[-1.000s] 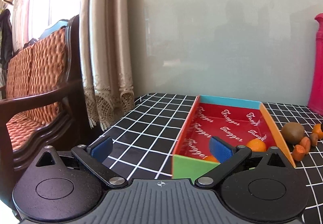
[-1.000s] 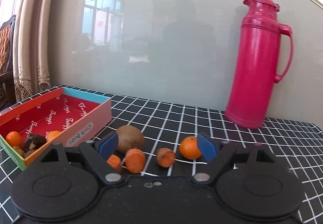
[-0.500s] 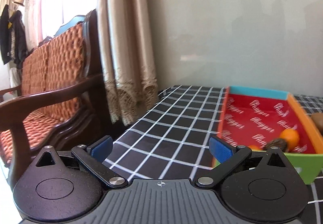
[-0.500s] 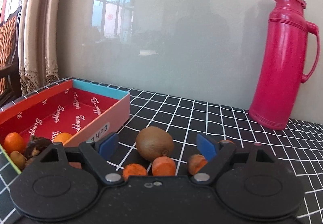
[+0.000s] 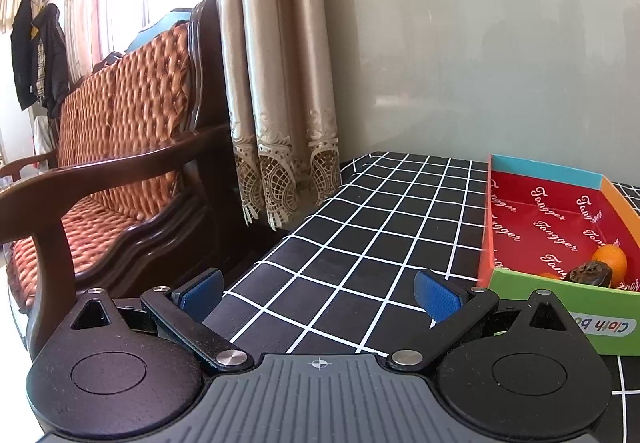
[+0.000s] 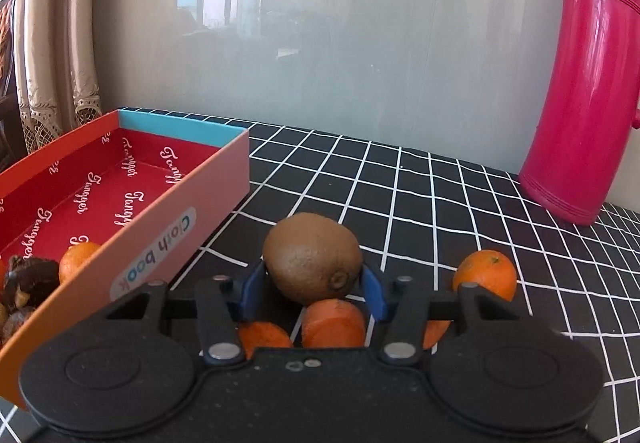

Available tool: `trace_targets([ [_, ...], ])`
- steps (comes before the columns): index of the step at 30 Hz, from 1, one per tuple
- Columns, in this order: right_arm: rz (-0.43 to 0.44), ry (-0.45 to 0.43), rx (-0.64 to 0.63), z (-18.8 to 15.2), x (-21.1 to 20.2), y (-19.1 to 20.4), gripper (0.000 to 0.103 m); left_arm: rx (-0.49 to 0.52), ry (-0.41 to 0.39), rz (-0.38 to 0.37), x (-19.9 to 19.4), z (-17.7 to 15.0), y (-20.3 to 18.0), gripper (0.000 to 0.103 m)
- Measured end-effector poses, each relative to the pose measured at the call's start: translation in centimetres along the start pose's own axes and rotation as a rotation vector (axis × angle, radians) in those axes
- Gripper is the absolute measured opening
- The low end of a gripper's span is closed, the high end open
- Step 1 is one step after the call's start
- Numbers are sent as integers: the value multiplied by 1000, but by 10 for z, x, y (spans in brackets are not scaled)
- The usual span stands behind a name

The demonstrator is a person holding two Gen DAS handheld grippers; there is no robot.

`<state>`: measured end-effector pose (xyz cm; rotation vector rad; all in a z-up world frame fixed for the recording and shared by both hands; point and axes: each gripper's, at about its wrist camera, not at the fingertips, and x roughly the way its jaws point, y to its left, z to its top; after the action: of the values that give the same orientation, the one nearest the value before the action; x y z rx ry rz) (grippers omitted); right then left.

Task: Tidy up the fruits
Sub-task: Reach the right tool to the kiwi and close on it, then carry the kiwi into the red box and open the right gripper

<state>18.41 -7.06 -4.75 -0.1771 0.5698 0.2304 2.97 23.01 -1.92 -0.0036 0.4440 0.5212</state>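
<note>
Right gripper (image 6: 313, 289): jaws closed against both sides of the kiwi (image 6: 313, 257), blue pads touching its flanks. The kiwi sits on the checked tablecloth (image 6: 420, 203) with its stem end facing the camera. Directly behind the jaws, nearer the camera, lie two carrot pieces (image 6: 334, 323); a third is partly hidden behind the right finger linkage. An orange (image 6: 485, 274) lies just outside the right jaw. The box (image 6: 188, 219) stands to the left of the jaws; it holds another orange (image 6: 76, 257) and a dark lumpy item at its near end. A pink flask (image 6: 588, 83) stands well ahead and to the right.

Left gripper (image 5: 318, 293): jaws spread wide, nothing between them, bare tablecloth (image 5: 380, 223) ahead. The box (image 5: 560, 299) lies just right of the right jaw. A sofa (image 5: 120, 143) and curtain (image 5: 276, 83) stand beyond the left jaw.
</note>
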Motion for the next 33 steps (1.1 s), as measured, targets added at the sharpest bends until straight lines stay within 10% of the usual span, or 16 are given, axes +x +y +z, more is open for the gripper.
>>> trace_targets([
  [9,13,-75,-21,12,-35,2,41,-6,-15,-11,-9,2,2,101],
  [11,10,-100,-39,16,-45,6,0,-5,-16,-8,-11,2,2,101],
  [15,2,-116,-77,16,-50,8,4,-8,-16,-5,-12,1,5,101],
  [23,33,-122,31,10,-44,-18,81,8,-11,-15,-10,3,-1,101],
  [33,25,45,-11,7,-14,-6,50,15,-2,-26,-7,2,-3,101],
])
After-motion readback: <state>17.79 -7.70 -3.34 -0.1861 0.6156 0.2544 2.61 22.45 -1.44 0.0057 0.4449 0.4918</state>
